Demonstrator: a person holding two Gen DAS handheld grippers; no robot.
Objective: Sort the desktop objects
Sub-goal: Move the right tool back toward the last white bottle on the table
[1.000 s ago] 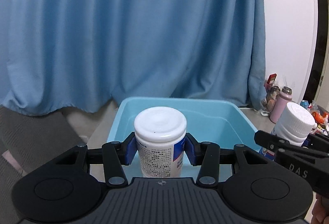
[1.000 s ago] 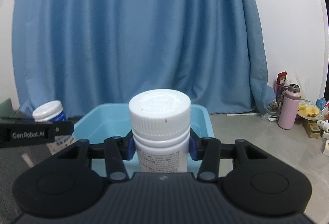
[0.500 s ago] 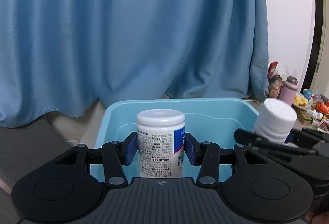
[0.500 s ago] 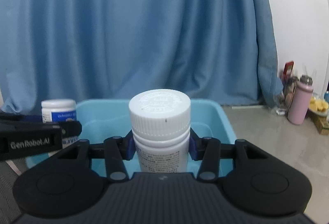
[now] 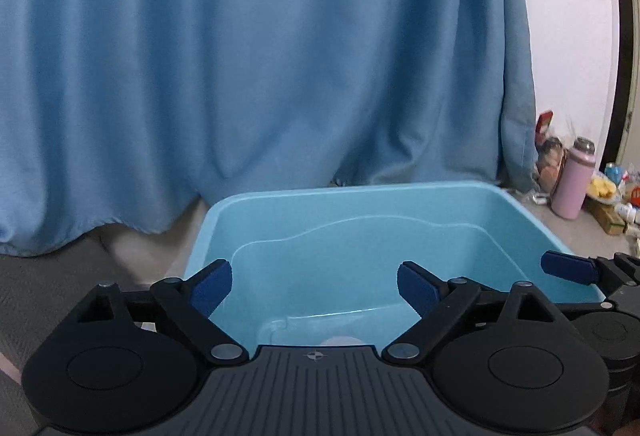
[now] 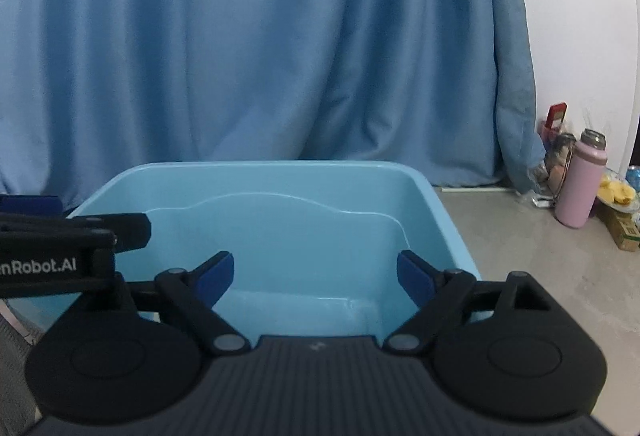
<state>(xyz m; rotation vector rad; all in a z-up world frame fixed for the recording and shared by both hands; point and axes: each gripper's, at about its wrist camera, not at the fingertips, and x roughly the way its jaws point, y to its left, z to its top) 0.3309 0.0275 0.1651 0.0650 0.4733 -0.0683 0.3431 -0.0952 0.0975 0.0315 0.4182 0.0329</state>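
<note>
My left gripper (image 5: 314,270) hangs over the light blue bin (image 5: 360,189), its jaws opening wide with nothing between the blue pads. A white sliver, the lid of a bottle (image 5: 340,340), peeks out on the bin's floor just past the gripper body; the rest is hidden. My right gripper (image 6: 315,260) is over the same bin (image 6: 260,165), jaws also opening and nothing between them; no bottle shows in its view. Each gripper appears at the edge of the other's view: the right gripper (image 5: 568,268) on the right, the left gripper (image 6: 72,236) on the left.
A blue curtain (image 5: 280,55) hangs close behind the bin. To the right, on the grey floor by a white wall, stand a pink flask (image 6: 582,187), a plate of yellow food (image 6: 618,191) and small boxes and cans.
Both grippers sank toward the bin, then let go: the two white bottles that were held between the pads are gone from the jaws, which now stand wide apart.
</note>
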